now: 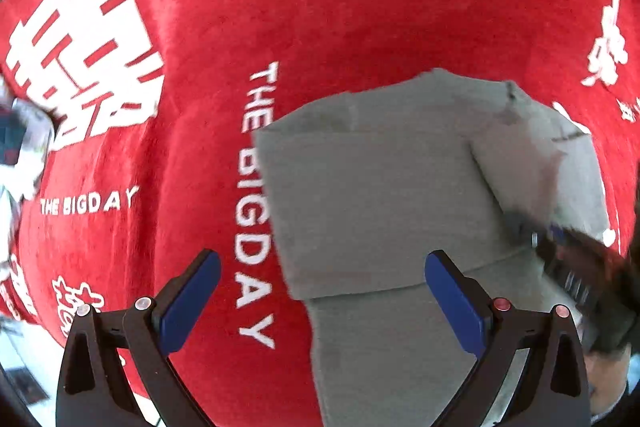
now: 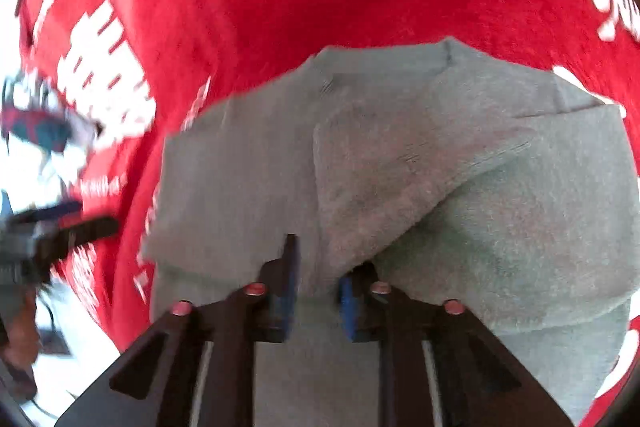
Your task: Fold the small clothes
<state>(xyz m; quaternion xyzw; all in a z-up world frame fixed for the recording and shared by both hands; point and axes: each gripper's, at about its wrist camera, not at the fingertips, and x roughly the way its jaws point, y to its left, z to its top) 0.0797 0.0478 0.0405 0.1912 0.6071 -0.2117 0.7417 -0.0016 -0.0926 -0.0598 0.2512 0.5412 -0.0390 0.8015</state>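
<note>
Left gripper (image 1: 322, 301) fingers spread wide, nothing between them, above red printed cloth (image 1: 192, 155) and the folded grey knit garment (image 1: 372, 195). Right gripper (image 2: 316, 291) partly parted, fabric between the blue pads (image 2: 286, 291); contact unclear. Garment lies on the cloth, one flap folded over.

Free room: bare red cloth (image 1: 340, 7) beyond and left of my claws.
Obstacle: folded grey garment (image 1: 380, 187) lying under them.
</note>
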